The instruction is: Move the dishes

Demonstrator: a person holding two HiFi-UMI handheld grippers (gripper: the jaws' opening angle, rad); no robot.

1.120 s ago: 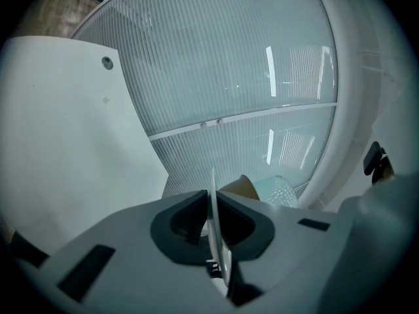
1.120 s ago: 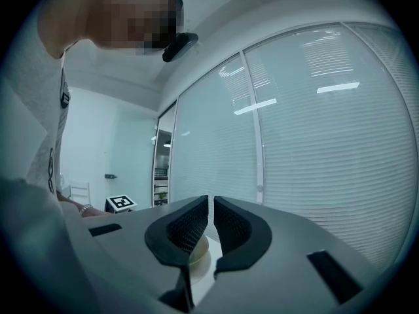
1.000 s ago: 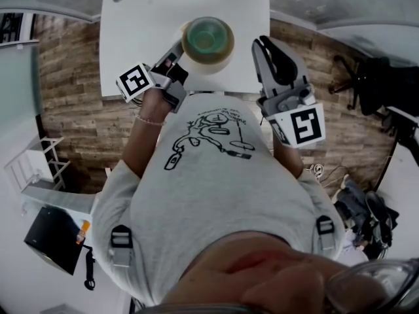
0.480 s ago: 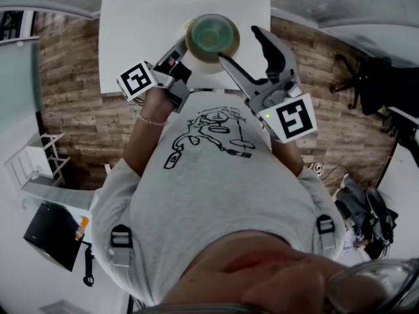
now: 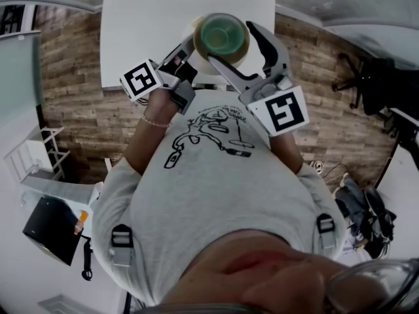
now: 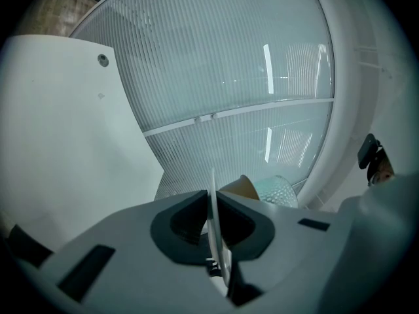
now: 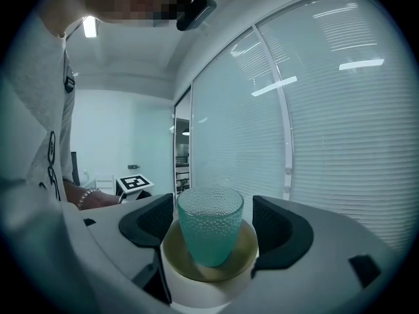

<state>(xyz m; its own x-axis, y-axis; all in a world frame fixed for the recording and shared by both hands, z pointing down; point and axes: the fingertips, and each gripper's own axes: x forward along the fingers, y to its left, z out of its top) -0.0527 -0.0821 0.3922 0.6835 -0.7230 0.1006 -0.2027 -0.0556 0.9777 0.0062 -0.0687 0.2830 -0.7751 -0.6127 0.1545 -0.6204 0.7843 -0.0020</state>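
Observation:
A green dimpled glass stands inside a white bowl with a tan inside. Both are held up over the near edge of the white table. My left gripper is shut on the bowl's thin white rim from the left. My right gripper has just been opening its jaws. They now stand wide, one on each side of the bowl and glass, and the pads are apart from both.
The table reaches away from me over a wood floor. A glass wall with blinds fills the gripper views. An office chair stands at the right, a black box at the lower left.
The right gripper's jaws went from shut to wide open, and it swung left until they flank the bowl. The left gripper carried the bowl and glass slightly farther over the table.

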